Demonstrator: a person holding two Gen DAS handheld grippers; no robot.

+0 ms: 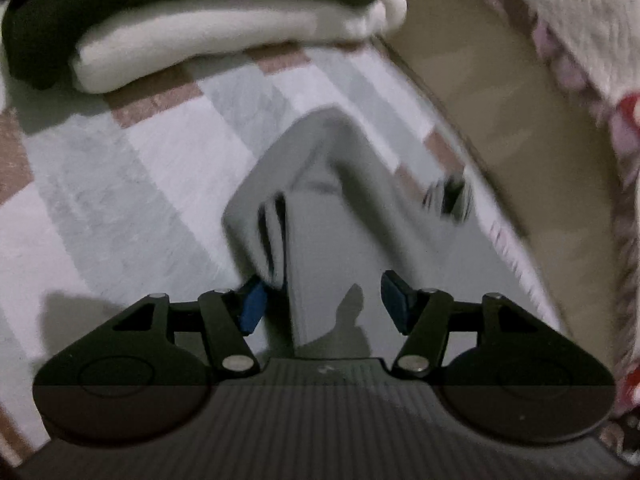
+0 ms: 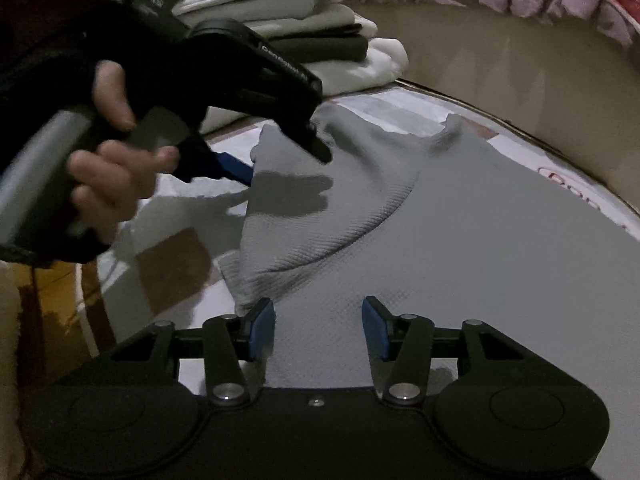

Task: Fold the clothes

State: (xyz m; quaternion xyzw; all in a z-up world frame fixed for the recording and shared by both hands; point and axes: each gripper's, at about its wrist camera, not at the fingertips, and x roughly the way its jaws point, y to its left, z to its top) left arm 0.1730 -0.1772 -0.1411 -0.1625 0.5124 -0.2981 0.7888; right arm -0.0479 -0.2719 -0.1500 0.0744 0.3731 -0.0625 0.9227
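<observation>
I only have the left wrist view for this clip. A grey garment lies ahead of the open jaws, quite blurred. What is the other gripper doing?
Observer: The right gripper is low over the grey garment, jaws apart, nothing pinched.
Operator: Is the garment spread out?
Observer: Mostly flat, with one flap folded over near the left gripper.
Operator: Is my folded stack just two items?
Observer: No, several white and dark layers are piled there.

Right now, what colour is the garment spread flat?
Plain grey knit garment, clearest in the right wrist view.
</observation>
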